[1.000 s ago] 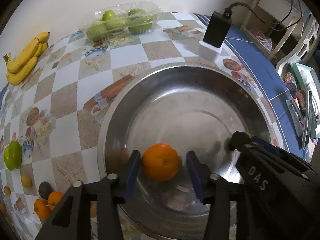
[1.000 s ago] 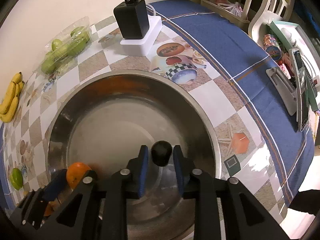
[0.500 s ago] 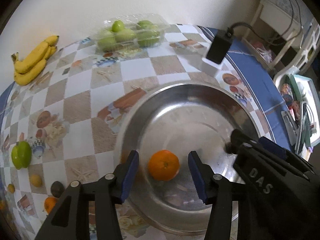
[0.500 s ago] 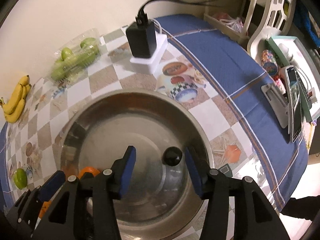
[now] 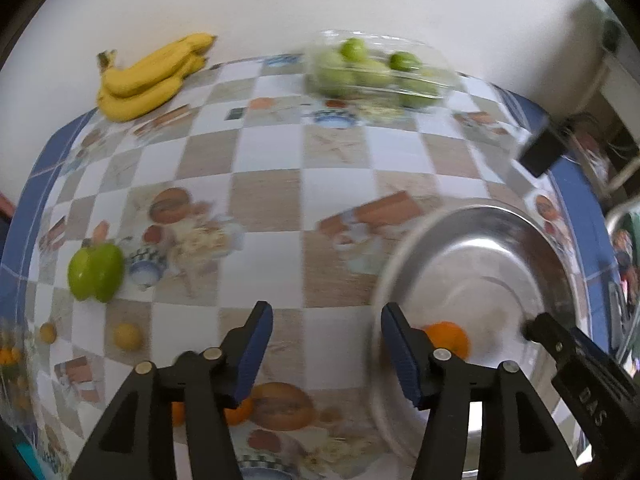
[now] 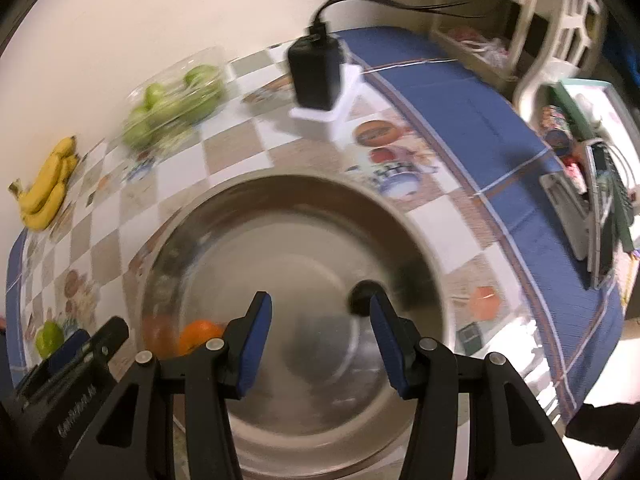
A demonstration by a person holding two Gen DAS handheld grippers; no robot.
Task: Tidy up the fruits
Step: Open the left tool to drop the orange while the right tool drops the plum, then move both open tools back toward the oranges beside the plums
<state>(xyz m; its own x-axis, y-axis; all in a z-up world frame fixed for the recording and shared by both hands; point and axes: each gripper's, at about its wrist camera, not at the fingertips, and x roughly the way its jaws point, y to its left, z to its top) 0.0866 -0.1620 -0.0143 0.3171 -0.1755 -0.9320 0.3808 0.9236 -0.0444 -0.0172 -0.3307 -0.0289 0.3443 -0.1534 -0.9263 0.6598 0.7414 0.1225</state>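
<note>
Now my left gripper [image 5: 326, 344] is wide open and holds nothing. My right gripper [image 6: 320, 332] is wide open and empty too. One orange [image 5: 448, 338] and a small dark fruit [image 6: 360, 302] lie in the big metal bowl [image 6: 224, 216], so I think I go for more fruit. Next I should reach for the little yellow fruit [image 5: 127, 336] on the checkered table [image 5: 264, 200], off to the left of my left jaws.

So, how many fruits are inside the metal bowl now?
2: an orange near the left wall of the bowl, and a small dark fruit toward the right. The gripper fingers may hide others.
</note>
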